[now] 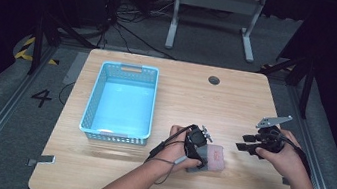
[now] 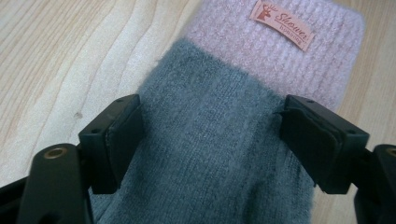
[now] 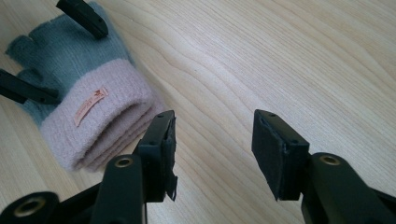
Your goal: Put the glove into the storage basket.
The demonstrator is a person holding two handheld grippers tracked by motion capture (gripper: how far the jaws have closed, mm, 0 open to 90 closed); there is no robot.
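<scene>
Your left gripper (image 2: 210, 135) straddles the grey-and-pink glove (image 2: 224, 140) lying on the table (image 1: 182, 91), jaws apart, pads seemingly just brushing the knit. Your right gripper (image 3: 212, 149) hovers nearby, jaws wide, empty.

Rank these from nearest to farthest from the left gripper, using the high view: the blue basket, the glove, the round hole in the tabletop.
1. The glove, directly under the left gripper, between its open jaws.
2. The blue basket, on the table to the gripper's left.
3. The round hole, near the table's far edge.
</scene>
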